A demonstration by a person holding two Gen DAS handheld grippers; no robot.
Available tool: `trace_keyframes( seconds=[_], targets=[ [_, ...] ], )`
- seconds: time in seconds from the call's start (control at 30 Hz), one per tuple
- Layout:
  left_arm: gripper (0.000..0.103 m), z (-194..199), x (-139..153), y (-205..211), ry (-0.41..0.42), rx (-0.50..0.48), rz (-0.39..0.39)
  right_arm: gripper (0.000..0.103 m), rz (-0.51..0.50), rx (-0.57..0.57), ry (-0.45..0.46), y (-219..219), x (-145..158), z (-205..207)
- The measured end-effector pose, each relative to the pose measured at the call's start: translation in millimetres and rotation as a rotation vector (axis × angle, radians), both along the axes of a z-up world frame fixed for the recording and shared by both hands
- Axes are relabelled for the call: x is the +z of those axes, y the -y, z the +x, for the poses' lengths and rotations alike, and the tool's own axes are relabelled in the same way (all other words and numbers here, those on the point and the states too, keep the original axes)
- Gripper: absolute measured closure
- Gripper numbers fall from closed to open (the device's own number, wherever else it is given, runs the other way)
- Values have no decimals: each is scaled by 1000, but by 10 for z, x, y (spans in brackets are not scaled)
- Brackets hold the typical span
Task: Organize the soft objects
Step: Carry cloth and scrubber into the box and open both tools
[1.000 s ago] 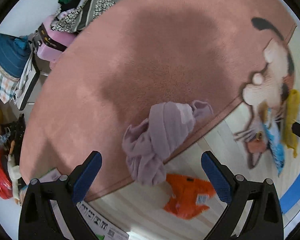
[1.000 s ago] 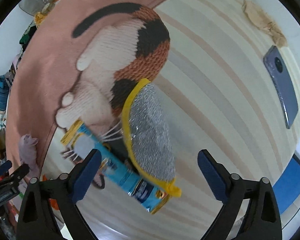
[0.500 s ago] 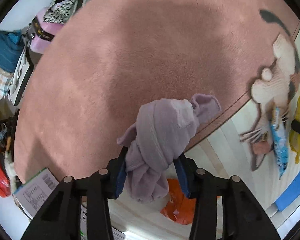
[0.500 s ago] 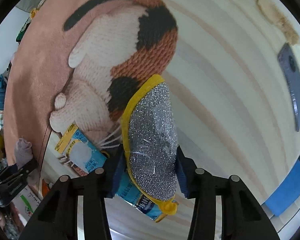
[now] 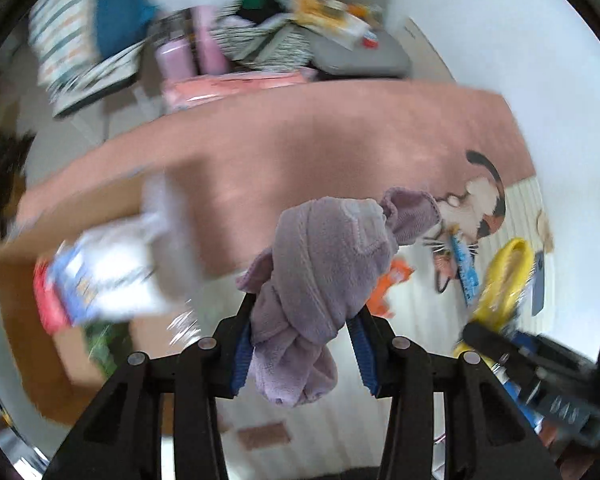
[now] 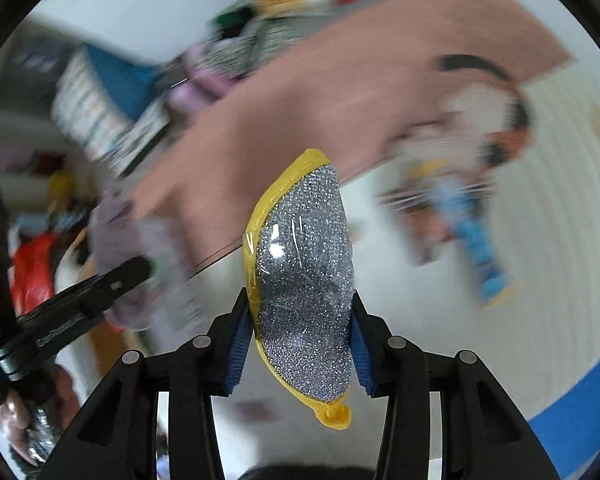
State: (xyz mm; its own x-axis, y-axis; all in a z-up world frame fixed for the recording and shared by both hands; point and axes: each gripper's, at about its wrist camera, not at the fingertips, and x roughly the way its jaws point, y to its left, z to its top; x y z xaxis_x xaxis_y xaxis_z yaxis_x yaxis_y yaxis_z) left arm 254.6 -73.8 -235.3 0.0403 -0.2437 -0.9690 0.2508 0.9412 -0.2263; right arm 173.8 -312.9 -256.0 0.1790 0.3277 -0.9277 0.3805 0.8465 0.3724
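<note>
Both pairs of tongs are loaded and up off the floor! The left tongs (image 5: pixel 300 346) have just clamped down and are pinched tight around a knotted lilac fleece cloth (image 5: pixel 324 280), gripped at its waist, with one lobe bulging above the blue pads and a tail drooping below. It looks light, limp and squashy, so a bite through the thick knot seems the safest hold; a loose end would likely just slide out.

Over on the right, the right tongs (image 6: pixel 296 344) have just drawn in too and are squeezing a silver glitter pouch with yellow piping (image 6: pixel 304 280) across its belly. It stands upright between the pads, its yellow tip dangling beneath. There is a glossy sheen on its face, so I judge it slippery and springy; gripping mid-body where it is fattest looks right.

Below, blurred, lie the pink cat-pattern rug (image 5: pixel 320 140), the pale striped floor (image 6: pixel 500 360) and a brown cardboard box (image 5: pixel 52 368).
</note>
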Motion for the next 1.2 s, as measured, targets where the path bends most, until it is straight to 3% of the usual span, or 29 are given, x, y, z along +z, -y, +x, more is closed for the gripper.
trace_keyframes(
  seconds=[0.2,0.3,0.43,0.6,0.8,0.87,0.93,0.97,1.2],
  targets=[
    [63,-328,-105,-1559,-44,224,40,57,140,243,36,-1721,169,24],
    [63,-384,-327,-2283,-109,327,68,57,170,337,13,-2471,54,88],
    [63,-341,-631,-2849,-191,411,66,57,171,419,-14,-3294,-234,128],
    [63,-288,-845,-3186,-261,466,43,57,160,441,-46,-3874,-543,194],
    [60,-207,-1039,-3253,-311,451,42,56,149,437,-91,-4216,-896,347],
    [60,-215,-1091,-3262,-333,453,38,52,163,452,-113,-4307,-991,367],
    [57,-222,-1112,-3269,-340,446,40,29,161,450,-127,-4385,-1076,401],
    [55,-231,-1115,-3265,-341,443,40,26,151,458,-134,-4420,-1106,407],
    [50,-296,-977,-3241,-299,427,72,26,69,480,-145,-4419,-1095,401]
  ],
)
